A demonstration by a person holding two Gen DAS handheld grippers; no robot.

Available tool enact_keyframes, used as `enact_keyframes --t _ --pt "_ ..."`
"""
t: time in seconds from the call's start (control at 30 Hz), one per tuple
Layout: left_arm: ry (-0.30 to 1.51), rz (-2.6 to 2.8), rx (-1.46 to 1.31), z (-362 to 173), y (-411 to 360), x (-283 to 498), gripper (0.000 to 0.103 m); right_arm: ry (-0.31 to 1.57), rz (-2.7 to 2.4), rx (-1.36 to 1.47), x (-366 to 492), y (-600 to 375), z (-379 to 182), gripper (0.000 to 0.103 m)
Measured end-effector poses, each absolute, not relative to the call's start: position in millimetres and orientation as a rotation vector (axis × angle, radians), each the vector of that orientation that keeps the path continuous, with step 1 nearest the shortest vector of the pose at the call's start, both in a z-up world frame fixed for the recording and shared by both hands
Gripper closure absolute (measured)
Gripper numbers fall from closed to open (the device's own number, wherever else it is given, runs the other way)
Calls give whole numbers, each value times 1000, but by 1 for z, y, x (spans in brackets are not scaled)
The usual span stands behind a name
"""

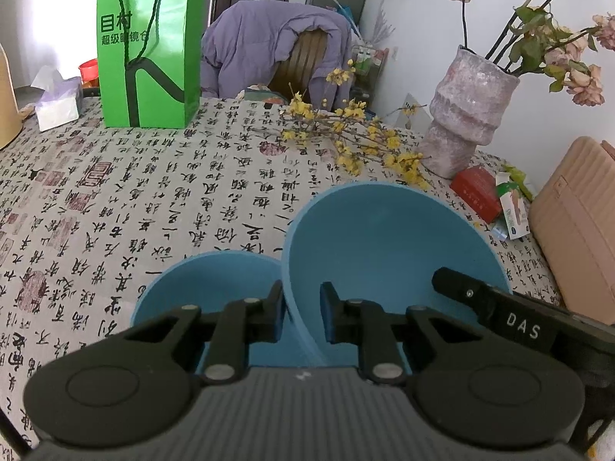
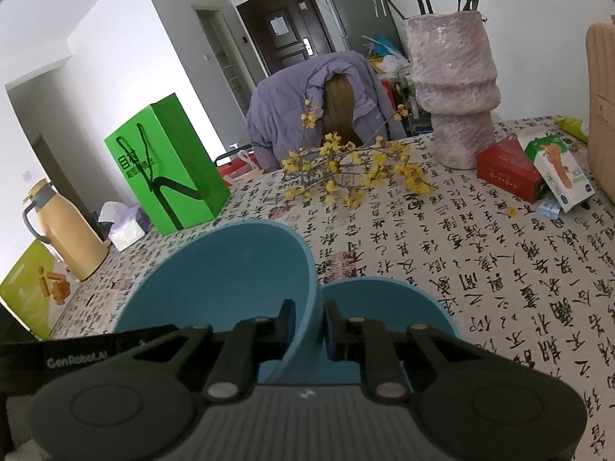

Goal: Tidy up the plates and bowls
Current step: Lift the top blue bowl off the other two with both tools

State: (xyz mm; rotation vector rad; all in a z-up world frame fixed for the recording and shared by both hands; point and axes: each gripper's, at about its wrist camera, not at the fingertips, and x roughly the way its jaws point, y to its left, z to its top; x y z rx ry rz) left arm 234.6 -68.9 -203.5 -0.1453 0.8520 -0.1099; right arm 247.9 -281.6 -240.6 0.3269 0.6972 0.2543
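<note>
Both grippers, the left gripper [image 1: 301,317] and right gripper [image 2: 309,324], had their fingers pinched on the rim of the tilted large blue bowl [image 1: 388,246], which judging by the scene next needed lowering into the small blue bowl [image 1: 207,288].

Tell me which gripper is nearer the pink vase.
Right. The right gripper clamps the rim of the big blue bowl on the vase side; the left gripper clamps the opposite rim, farther away.
</note>
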Motion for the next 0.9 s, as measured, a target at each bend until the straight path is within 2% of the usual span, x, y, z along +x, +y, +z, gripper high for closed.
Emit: enact_keyframes --t 0.9 --pt "838 -103 -160 -187 -50 220 87 705 226 292 239 -259 -217 92"
